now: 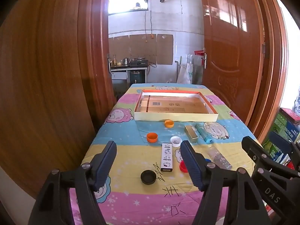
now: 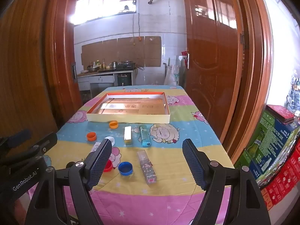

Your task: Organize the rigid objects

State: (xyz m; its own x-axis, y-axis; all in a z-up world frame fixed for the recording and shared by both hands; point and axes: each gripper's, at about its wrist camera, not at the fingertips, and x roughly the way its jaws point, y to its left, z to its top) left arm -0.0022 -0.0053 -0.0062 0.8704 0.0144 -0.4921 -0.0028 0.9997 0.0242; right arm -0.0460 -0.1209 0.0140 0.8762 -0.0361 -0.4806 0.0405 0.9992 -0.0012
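A shallow cardboard tray (image 1: 176,116) (image 2: 129,117) with an orange inner rim lies at the table's far end. In front of it sit two orange caps (image 1: 152,137) (image 1: 169,123), a white cap (image 1: 176,141), a black cap (image 1: 148,177), a blue cap (image 2: 125,168), a red cap (image 2: 108,166), a gold box (image 1: 191,134) (image 2: 128,135), a teal lighter (image 1: 204,133) (image 2: 145,136), a white patterned box (image 1: 166,157) and a clear patterned box (image 2: 147,166). My left gripper (image 1: 148,159) hovers open above the near caps. My right gripper (image 2: 147,159) is open above the clear box.
The table wears a pastel cartoon-sheep cloth (image 1: 131,196). Wooden doors (image 1: 46,75) (image 2: 215,65) flank the far end, with a kitchen counter (image 2: 105,73) beyond. Printed cartons (image 2: 271,140) are stacked to the right of the table.
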